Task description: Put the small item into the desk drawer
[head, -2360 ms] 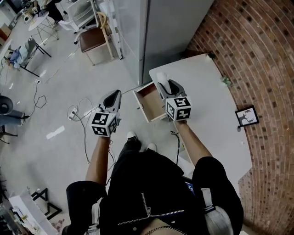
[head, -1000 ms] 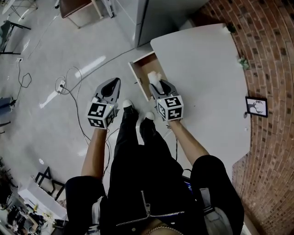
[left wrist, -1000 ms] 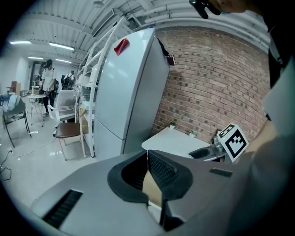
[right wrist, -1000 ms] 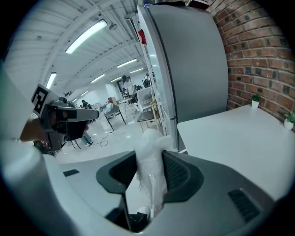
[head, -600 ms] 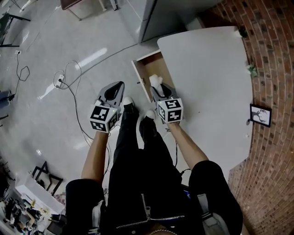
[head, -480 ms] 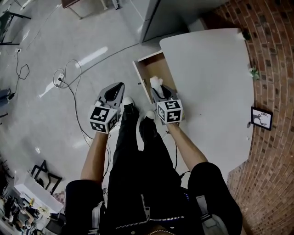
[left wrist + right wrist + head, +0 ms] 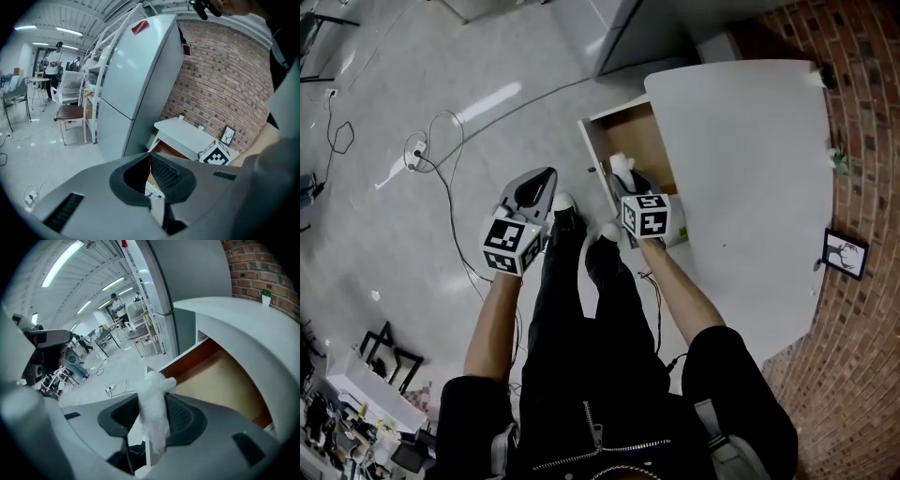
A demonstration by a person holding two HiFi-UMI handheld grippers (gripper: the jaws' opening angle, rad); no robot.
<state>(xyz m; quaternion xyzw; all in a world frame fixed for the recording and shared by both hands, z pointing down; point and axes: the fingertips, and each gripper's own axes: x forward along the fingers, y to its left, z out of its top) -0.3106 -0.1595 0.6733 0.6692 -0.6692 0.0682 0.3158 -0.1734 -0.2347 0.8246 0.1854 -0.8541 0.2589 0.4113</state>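
The small item (image 7: 621,163) is a crumpled white soft piece; my right gripper (image 7: 623,174) is shut on it. In the right gripper view the white item (image 7: 152,404) stands up between the pads of the right gripper (image 7: 152,416). It hangs just inside the white front panel of the open desk drawer (image 7: 649,141), above its wooden bottom (image 7: 220,376). The drawer sticks out from under the white desk (image 7: 741,159). My left gripper (image 7: 547,175) hangs over the floor left of the drawer, its jaws together and holding nothing; in its own view the left gripper (image 7: 150,157) points toward the desk (image 7: 185,133).
A grey fridge (image 7: 140,79) stands behind the desk, against a brick wall (image 7: 872,169). A small framed picture (image 7: 846,255) rests at the desk's far edge. Cables (image 7: 441,141) lie on the floor at the left. The person's shoes (image 7: 562,202) are below the drawer front.
The right gripper keeps its hold on the white item and stays at the drawer's front end. The view has drifted, so desk and drawer sit further right. The left gripper has hardly moved.
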